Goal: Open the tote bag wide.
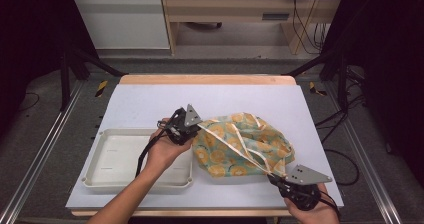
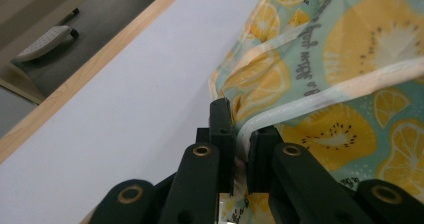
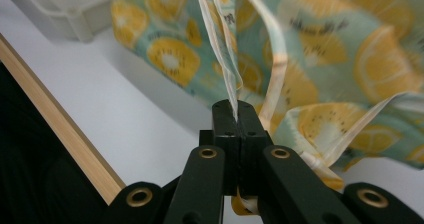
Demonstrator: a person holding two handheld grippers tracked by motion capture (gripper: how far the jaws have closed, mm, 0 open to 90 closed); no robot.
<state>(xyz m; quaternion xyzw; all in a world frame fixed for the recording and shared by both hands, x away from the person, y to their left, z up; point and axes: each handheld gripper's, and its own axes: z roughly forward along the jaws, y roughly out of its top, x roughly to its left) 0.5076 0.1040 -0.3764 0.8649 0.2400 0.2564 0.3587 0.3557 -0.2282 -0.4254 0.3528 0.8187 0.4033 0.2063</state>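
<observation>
A teal cloth bag point(image 1: 240, 144) printed with yellow fruit slices lies crumpled on the white table top point(image 1: 150, 104). My left gripper point(image 1: 196, 128) is at the bag's left edge. In the left gripper view its jaws point(image 2: 240, 129) are shut on a cream strap point(image 2: 320, 101) of the bag point(image 2: 350, 49). My right gripper point(image 1: 274, 176) is near the table's front right edge. It is shut point(image 3: 235, 106) on another cream strap point(image 3: 220, 39), which runs taut across the bag point(image 3: 320, 49) toward the left gripper. A looser strap loop point(image 3: 277, 69) hangs beside it.
A shallow cream tray point(image 1: 120, 159) sits left of the bag, under my left forearm; its corner point(image 3: 75, 14) is also in the right gripper view. The wooden table edge point(image 3: 60, 129) runs close to my right gripper. Bare white surface lies behind the bag.
</observation>
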